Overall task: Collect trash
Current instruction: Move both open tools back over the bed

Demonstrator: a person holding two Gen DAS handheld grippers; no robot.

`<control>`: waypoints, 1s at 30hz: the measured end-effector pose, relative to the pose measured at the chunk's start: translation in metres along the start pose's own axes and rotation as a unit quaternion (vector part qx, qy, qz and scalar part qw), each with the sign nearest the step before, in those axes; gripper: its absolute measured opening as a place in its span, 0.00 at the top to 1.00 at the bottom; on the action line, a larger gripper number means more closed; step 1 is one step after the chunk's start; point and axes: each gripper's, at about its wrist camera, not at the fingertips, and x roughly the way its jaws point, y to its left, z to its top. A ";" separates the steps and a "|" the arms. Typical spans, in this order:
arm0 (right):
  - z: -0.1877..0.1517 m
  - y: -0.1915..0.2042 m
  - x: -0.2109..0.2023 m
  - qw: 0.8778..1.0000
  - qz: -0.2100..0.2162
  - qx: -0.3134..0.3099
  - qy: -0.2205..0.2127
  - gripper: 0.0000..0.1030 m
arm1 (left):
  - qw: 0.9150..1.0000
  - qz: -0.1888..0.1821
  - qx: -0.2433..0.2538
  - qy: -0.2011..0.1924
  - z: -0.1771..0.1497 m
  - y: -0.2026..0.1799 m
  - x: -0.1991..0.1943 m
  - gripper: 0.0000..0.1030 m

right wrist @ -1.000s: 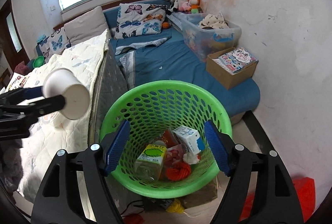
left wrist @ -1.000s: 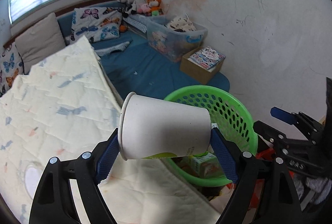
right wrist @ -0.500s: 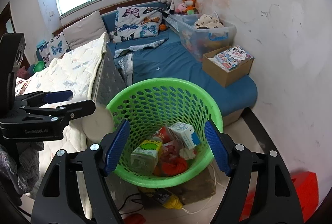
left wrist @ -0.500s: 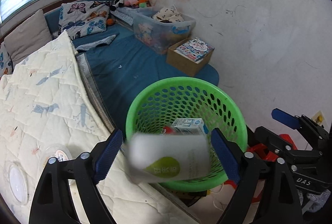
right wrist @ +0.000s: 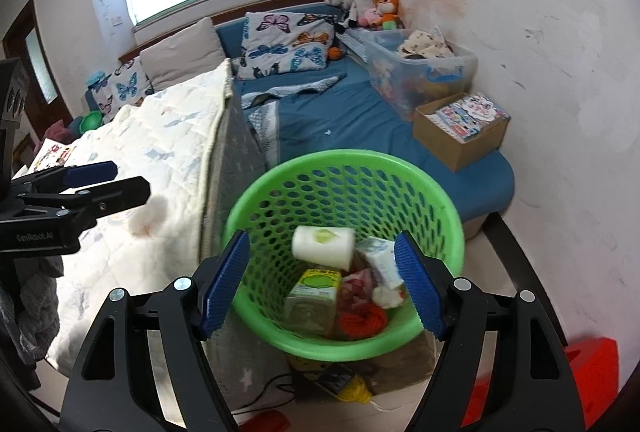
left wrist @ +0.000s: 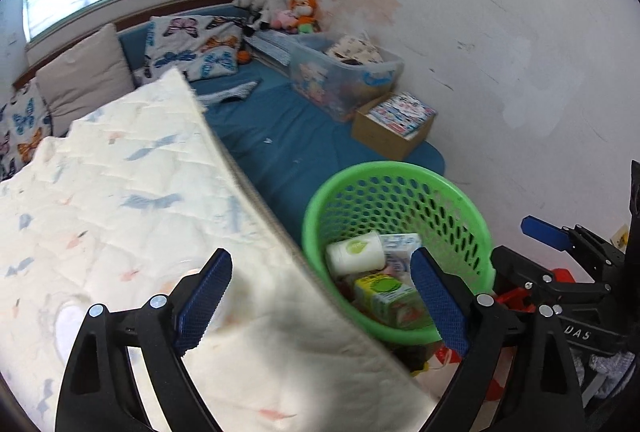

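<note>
Two grippers hang over the foot of the bed, and neither has hold of anything. The left gripper [left wrist: 320, 302] has its jaws spread wide, and they have just been opening, with nothing between them now; beneath them lie only the cream quilt [left wrist: 120, 200] and the near rim of the green basket [left wrist: 478, 232]. The paper cup [left wrist: 355, 253] lies on its side inside the basket, on top of the other trash, so the wide jaws read as a release made above the opening to let the cup fall in.

From the right wrist view the same cup [right wrist: 323, 241] rests toward the far side of the basket [right wrist: 448, 204], leaning on a green carton [right wrist: 314, 296], a white and blue carton [right wrist: 379, 262], a crumpled wrapper and an orange bundle [right wrist: 362, 322]. The right gripper [right wrist: 322, 284] is about half open and empty, its jaws framing the basket's mouth from above without touching the rim. It seems held there to keep the basket in sight and within reach, not to grasp it.

The basket stands on the floor, tight against the corner of the bed, where the quilt's edge and the blue mattress [right wrist: 344, 124] meet; that spot makes a short drop from the bed. More litter, a yellow item [right wrist: 352, 390], lies on the floor just below the basket, so collecting looks unfinished.
</note>
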 end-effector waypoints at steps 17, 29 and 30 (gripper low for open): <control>0.011 0.084 0.015 0.997 0.060 -0.055 0.001 0.19 | 0.989 0.126 -0.072 -0.003 -0.051 0.133 -0.044 0.12; 0.008 0.139 0.050 0.990 0.103 -0.084 0.036 0.13 | 0.984 0.153 -0.089 0.025 -0.089 0.189 -0.048 0.09; 0.007 0.143 0.053 0.990 0.105 -0.087 0.039 0.13 | 0.984 0.153 -0.091 0.026 -0.091 0.191 -0.048 0.09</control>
